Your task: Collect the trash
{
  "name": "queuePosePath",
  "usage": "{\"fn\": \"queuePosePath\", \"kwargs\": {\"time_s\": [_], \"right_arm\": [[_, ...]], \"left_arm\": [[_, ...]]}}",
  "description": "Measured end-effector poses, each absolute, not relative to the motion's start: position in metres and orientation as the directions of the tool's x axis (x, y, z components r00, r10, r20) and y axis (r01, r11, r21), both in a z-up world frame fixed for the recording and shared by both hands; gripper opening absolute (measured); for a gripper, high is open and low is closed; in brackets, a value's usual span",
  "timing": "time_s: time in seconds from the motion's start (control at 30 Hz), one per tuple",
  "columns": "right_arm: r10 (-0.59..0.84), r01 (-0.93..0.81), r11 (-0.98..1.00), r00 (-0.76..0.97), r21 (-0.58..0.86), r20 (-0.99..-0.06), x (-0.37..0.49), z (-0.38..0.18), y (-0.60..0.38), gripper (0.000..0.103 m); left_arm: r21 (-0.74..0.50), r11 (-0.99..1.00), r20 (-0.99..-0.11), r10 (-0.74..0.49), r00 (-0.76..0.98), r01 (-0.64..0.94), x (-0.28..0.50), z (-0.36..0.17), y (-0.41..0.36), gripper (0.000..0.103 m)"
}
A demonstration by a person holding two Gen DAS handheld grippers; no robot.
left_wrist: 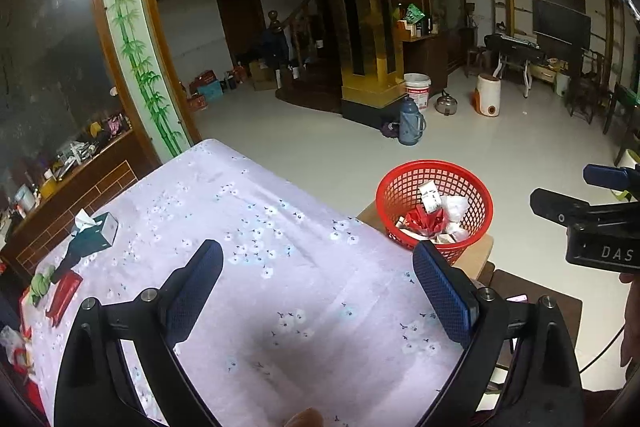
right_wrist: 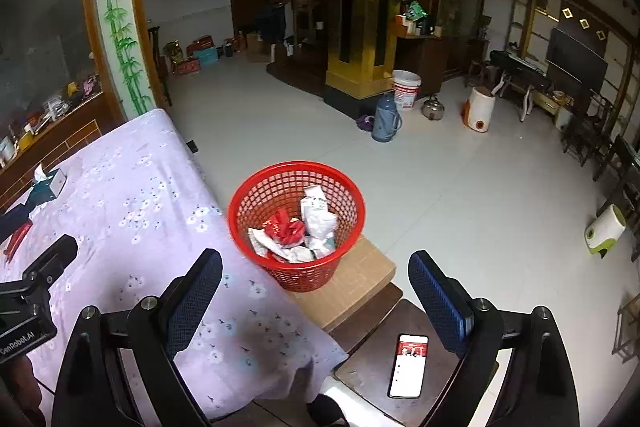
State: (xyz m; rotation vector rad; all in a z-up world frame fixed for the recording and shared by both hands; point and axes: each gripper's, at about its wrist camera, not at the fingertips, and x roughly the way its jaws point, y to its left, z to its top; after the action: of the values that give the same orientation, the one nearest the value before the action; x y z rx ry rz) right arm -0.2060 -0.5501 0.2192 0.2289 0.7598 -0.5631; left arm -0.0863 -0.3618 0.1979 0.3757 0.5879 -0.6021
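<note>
Beside table point(right_wrist: 120, 195), red basket point(right_wrist: 296, 227) perched on box point(right_wrist: 356, 279); both grippers point(left_wrist: 318, 291) point(right_wrist: 316, 297) held wide, empty. Basket easily tipped if bumped.

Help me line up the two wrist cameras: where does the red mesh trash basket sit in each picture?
Left wrist: the red basket is right of centre, past the table's far right corner, above the right finger.
Right wrist: the red basket is near the centre, just off the table's right edge, on a cardboard box.
Shared landmark: the blue thermos jug on the floor beyond it.
</note>
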Motion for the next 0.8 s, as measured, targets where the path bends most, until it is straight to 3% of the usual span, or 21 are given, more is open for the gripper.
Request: {"fn": "queuePosePath", "kwargs": {"time_s": [0.2, 0.33, 0.8], "right_arm": [[-0.37, 0.524, 0.852, 0.596, -0.004, -0.713, -0.194, 0.215, -0.545, 0.096], [-0.359, 0.512, 0.859, 0.604, 0.001, -0.712, -0.189, 0.215, -0.547, 0.096], [-0.333, 0.484, 0.875, 0.605, 0.003, -0.723, -0.181, 0.21, -0.551, 0.096]], "left_arm": [[0.214, 0.792, -0.644, -0.326, 0.692, 0.572, -0.08, 0.196, -0.367, 0.095], [0.248, 0.82, -0.606, -0.283, 0.743, 0.515, -0.081, 0.199, -0.365, 0.095], [0.213, 0.814, -0.615, -0.318, 0.721, 0.54, -0.078, 0.197, -0.366, 0.095]]}}
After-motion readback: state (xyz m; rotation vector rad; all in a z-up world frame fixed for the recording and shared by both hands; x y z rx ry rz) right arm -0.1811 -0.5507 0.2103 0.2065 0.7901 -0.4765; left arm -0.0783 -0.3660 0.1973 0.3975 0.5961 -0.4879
